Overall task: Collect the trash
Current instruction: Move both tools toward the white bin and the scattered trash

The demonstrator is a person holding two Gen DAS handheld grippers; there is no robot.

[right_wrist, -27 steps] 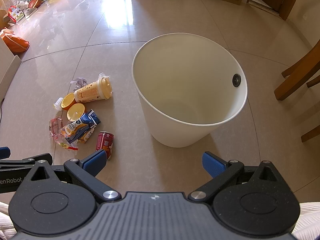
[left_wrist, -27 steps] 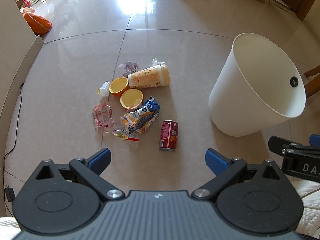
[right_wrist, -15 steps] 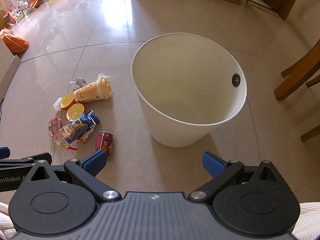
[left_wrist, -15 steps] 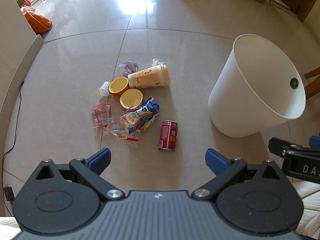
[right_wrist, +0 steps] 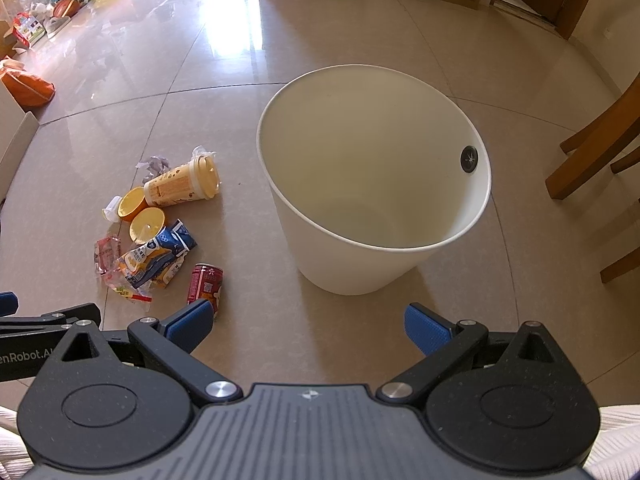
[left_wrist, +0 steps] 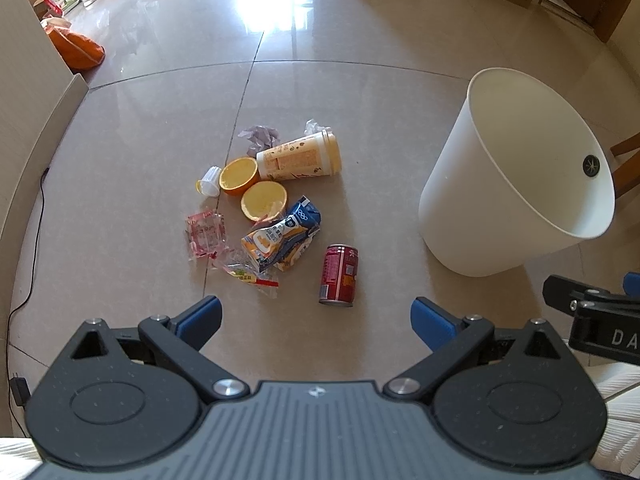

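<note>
The trash lay in one cluster on the tiled floor (left_wrist: 120, 184): a red can (left_wrist: 338, 274) on its side nearest me, a crumpled blue-and-yellow wrapper (left_wrist: 282, 236) just beside it, two orange halves (left_wrist: 252, 188), a tipped yellow cup (left_wrist: 300, 157), a pink wrapper (left_wrist: 206, 233), a small white cap (left_wrist: 210, 181) and a wad of tissue (left_wrist: 260, 135). The white bin (right_wrist: 372, 184) stood upright and apart from the cluster, to its right, with nothing visible inside. My left fingers (left_wrist: 316, 320) were spread wide above the floor, gripping nothing. My right fingers (right_wrist: 306, 326) were likewise spread wide and gripping nothing, aimed toward the bin. A wooden chair (right_wrist: 596, 148) stood right of the bin.
</note>
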